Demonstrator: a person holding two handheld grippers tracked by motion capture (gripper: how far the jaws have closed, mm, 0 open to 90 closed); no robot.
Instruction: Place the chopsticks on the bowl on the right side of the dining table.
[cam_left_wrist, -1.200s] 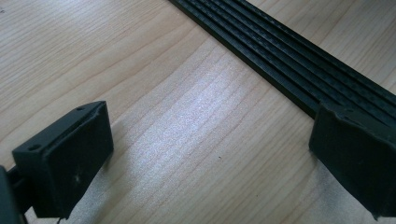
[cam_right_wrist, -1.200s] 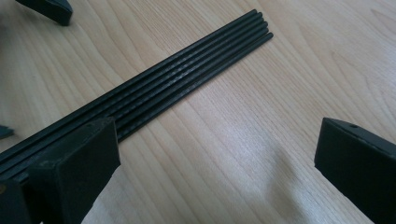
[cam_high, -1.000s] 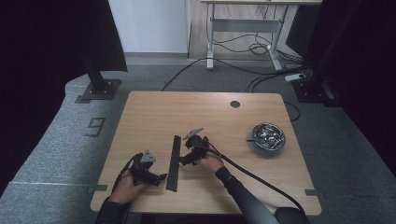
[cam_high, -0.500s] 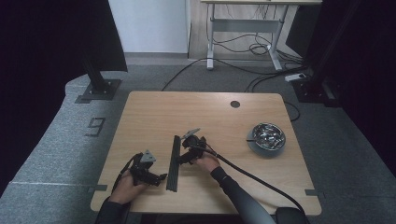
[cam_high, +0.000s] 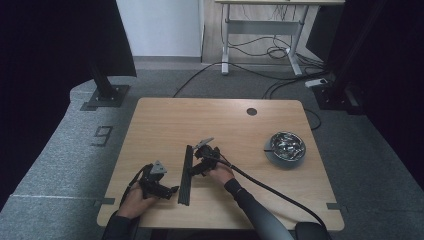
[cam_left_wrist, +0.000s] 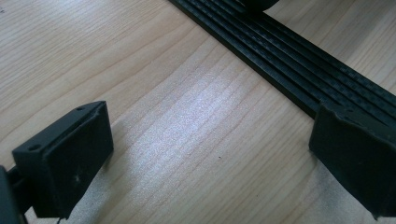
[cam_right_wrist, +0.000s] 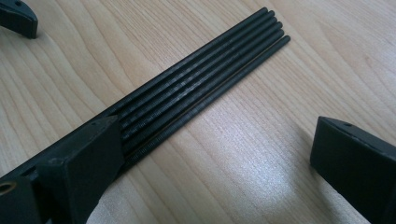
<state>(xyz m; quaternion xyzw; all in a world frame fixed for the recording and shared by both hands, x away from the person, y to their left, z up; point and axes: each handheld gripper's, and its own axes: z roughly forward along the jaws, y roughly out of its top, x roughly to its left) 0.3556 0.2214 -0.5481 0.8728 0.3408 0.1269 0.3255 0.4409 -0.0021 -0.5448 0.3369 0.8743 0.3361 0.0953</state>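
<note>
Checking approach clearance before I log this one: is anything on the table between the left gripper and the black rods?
Nothing visible. The left gripper, jaws open, sits just beside the bundle of black rods, with bare table between its jaws and the rods. The right gripper, also open, is at the bundle's other side.

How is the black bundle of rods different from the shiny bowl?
The bundle of thin black ridged rods is long, flat and dull; the round shiny metal bowl is short, deep and gleaming. The rods lie between the two hand-held grippers; the bowl stands apart, off to the right. Both rest on the light wooden table.
</note>
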